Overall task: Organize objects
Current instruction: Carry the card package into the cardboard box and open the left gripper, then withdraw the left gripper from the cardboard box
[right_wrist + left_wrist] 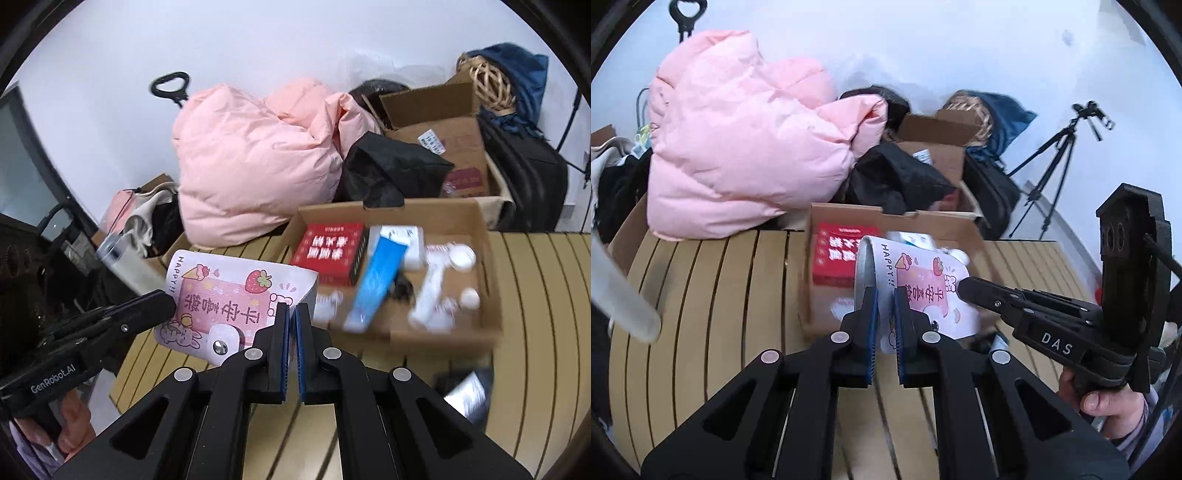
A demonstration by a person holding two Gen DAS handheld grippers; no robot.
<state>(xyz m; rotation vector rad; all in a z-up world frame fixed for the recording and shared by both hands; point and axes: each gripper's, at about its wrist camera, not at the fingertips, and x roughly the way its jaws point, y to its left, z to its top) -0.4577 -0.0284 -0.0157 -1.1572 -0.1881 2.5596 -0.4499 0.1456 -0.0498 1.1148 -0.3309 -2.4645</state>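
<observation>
Both grippers hold one white and pink pouch (229, 299) printed with "HAPPY", a strawberry and rabbits, above the slatted table. My left gripper (885, 295) is shut on one edge of the pouch (919, 284). My right gripper (293, 312) is shut on its opposite edge. Behind the pouch stands an open cardboard box (480, 229) with a red packet (328, 251), a blue tube (376, 284) and white bottles (436, 288).
A pink padded jacket (746, 140) lies at the table's back edge beside black fabric (897, 177) and more cardboard boxes (942, 147). A clear bottle (125, 262) stands at the left. A tripod (1052, 173) stands by the wall. The slatted wooden table (701, 302) spreads below.
</observation>
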